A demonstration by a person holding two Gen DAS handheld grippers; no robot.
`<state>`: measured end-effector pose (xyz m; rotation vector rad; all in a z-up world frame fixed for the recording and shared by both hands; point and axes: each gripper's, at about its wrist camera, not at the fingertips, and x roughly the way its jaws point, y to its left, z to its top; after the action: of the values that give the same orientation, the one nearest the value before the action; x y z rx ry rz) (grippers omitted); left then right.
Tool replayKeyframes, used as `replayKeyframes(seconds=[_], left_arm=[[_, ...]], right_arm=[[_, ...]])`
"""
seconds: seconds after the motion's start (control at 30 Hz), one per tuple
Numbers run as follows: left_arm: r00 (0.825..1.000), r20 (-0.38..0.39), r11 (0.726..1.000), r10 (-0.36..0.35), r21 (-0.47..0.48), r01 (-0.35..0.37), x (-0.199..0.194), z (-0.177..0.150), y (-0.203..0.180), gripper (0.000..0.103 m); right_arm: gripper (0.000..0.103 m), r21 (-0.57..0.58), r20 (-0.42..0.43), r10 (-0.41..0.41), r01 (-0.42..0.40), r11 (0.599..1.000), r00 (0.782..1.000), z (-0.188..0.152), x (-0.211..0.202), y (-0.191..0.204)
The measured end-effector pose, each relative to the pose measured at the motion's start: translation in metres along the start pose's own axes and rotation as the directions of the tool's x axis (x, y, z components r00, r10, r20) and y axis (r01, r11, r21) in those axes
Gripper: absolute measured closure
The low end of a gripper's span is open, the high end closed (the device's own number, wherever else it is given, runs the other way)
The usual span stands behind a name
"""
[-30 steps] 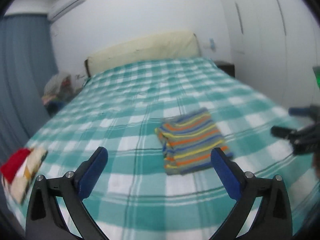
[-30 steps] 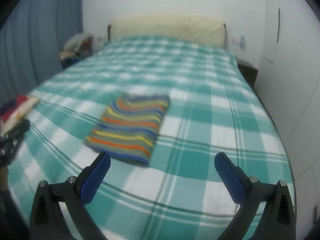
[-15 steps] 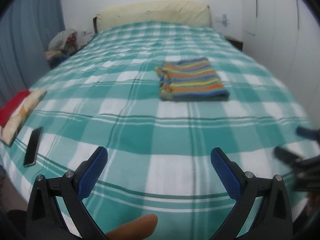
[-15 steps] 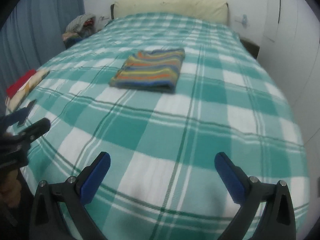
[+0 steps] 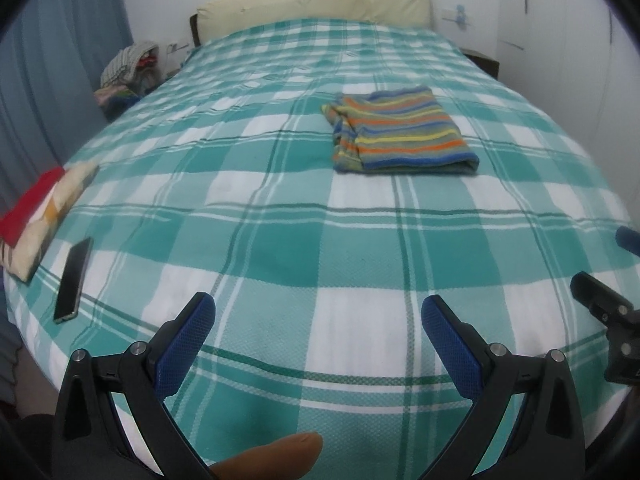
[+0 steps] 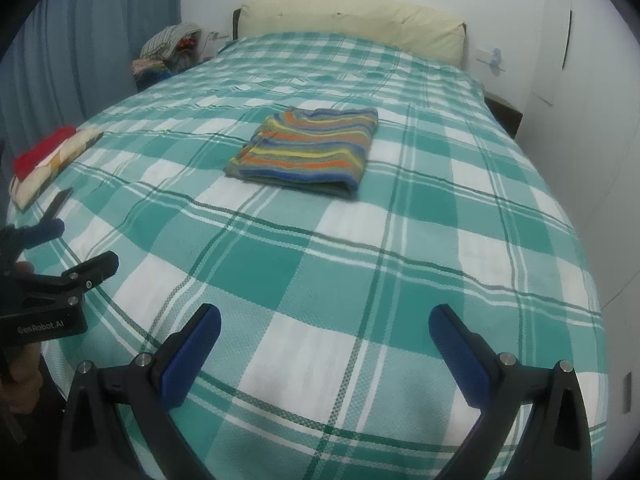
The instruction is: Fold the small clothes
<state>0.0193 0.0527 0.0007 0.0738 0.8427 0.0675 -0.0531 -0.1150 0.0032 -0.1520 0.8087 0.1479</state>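
A small striped top [image 5: 402, 136] lies folded into a neat block on the bed [image 5: 280, 240]. Its stripes are orange, yellow, blue and grey-green. It sits flat, about in the middle of the bed and a bit to the right side, with nothing touching it. The bed has a cover of green and white squares. Both tongs are at the near end of the bed, well apart from the folded top. The left tongs [image 5: 318, 330] are wide open, with blue pads [image 5: 188, 344] on black arms, and they hold nothing. The right tongs [image 6: 324, 340] are wide open too and hold nothing. Each pair points along the bed toward the far end. A fingertip [image 5: 272, 456] pokes in at the very bottom of the left view. At the left edge of the right view, a hand [image 6: 18, 376] grips the black handle of the other tongs. On the near left edge of the bed lies a dark phone [image 5: 73, 274], flat on the cover. Just beside it, a bit farther, is a folded cloth in red and cream [image 5: 42, 208]. At the far end a long cream pillow [image 5: 316, 4] leans by the white wall. A heap of clothes [image 5: 126, 68] sits to the far left of the bed, next to a blue curtain [image 5: 52, 80]. White cupboard doors [image 6: 584, 60] stand along the right side.
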Motion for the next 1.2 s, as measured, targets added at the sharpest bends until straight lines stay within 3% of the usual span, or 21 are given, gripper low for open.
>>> replayKeyframes(seconds=[1.2], left_arm=[[1.000, 0.016, 1.000, 0.002, 0.028, -0.002, -0.014, 0.005, -0.001, 0.000]], right_arm=[[0.000, 0.005, 0.033, -0.034, 0.034, 0.999, 0.999, 0.004, -0.014, 0.011]])
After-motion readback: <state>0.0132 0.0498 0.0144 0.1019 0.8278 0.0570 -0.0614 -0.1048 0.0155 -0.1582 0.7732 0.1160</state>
